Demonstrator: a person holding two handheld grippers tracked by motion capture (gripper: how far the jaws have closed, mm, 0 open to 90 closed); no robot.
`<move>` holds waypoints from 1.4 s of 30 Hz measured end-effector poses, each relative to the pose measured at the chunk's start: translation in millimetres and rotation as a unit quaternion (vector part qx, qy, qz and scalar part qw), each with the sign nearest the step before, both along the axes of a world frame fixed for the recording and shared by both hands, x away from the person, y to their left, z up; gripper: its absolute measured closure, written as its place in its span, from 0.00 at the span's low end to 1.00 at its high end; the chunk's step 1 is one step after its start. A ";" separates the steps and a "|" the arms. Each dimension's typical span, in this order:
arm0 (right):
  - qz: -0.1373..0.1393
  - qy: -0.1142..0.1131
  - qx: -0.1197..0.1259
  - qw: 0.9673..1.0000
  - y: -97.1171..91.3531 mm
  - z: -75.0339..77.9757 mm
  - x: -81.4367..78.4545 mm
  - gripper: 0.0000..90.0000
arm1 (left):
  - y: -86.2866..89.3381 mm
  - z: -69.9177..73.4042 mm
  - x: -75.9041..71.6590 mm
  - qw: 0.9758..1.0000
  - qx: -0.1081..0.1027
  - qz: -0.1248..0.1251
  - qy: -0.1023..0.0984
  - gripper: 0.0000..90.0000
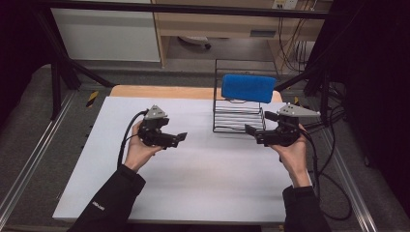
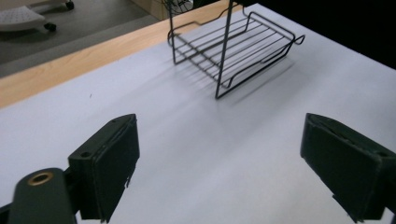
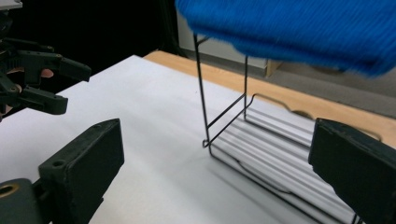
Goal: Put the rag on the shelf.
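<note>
2 handheld grippers hover over the white worktop (image 1: pixel 193 179), each with fingers spread apart and nothing between them: left gripper (image 1: pixel 180 139), right gripper (image 1: pixel 257 126). Right of centre, toward the far edge, a wire rack (image 1: pixel 237 118) carries a blue sponge (image 1: pixel 248 87) on top, partly hiding its upper frame; its lower shelf is bare.

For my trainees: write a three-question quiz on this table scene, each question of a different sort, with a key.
1. True or false: the blue towel lies on the wire rack's top.
2. Which tongs are nearer the rack? A) left tongs B) right tongs
3. What is held between the left tongs' jaws?

Key: 1. True. 2. B. 3. Nothing; they stand open above the white table.
</note>
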State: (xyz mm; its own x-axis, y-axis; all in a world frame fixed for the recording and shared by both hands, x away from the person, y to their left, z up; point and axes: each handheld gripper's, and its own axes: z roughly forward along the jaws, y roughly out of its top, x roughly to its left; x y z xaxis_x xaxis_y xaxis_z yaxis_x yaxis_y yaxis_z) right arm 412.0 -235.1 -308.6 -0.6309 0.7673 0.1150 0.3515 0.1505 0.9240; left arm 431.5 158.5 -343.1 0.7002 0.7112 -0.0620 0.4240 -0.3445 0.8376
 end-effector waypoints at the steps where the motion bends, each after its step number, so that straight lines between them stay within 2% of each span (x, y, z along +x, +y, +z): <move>1: 0.002 0.003 0.001 1.000 0.6 -2.8 -0.7 0.04 | 5.2 -4.2 -2.4 1.000 0.001 0.001 0.003 0.12; 7: 0.013 0.025 0.003 1.000 2.6 -27.2 -5.7 0.02 | 34.9 -28.1 -17.7 1.000 -0.008 0.019 0.014 0.12; 9: 0.016 0.030 0.007 0.999 2.5 -36.2 -7.9 0.02 | 44.5 -35.7 -22.4 1.000 -0.005 0.023 0.018 0.12; 13: 0.020 0.043 0.001 0.999 1.9 -56.0 -13.1 0.01 | 61.1 -49.0 -31.5 0.999 -0.009 0.039 0.023 0.13; 18: 0.030 0.061 -0.011 0.998 1.1 -78.9 -20.4 0.01 | 80.4 -66.0 -44.4 0.999 -0.010 0.043 0.028 0.13; 22: 0.034 0.070 -0.017 0.997 -3.2 -96.4 -26.8 0.01 | 91.3 -76.5 -53.4 0.999 0.000 0.040 0.029 0.13; 27: 0.035 0.084 -0.014 0.996 -14.1 -112.4 -33.2 0.01 | 101.1 -84.5 -62.8 0.999 0.010 0.037 0.029 0.13; 30: 0.031 0.091 -0.011 0.995 -22.9 -121.4 -39.0 0.01 | 106.6 -88.3 -66.2 0.999 0.007 0.039 0.031 0.13; 35: 0.031 0.101 -0.019 0.994 -33.6 -134.2 -47.0 0.01 | 112.5 -93.8 -69.2 0.998 0.002 0.044 0.034 0.13; 37: 0.028 0.109 -0.013 0.994 -36.1 -137.5 -49.1 0.01 | 114.3 -95.8 -70.8 0.998 -0.001 0.047 0.033 0.13; 42: 0.030 0.111 -0.023 0.993 -37.2 -141.9 -50.2 0.01 | 118.4 -97.9 -71.5 0.998 -0.002 0.050 0.034 0.13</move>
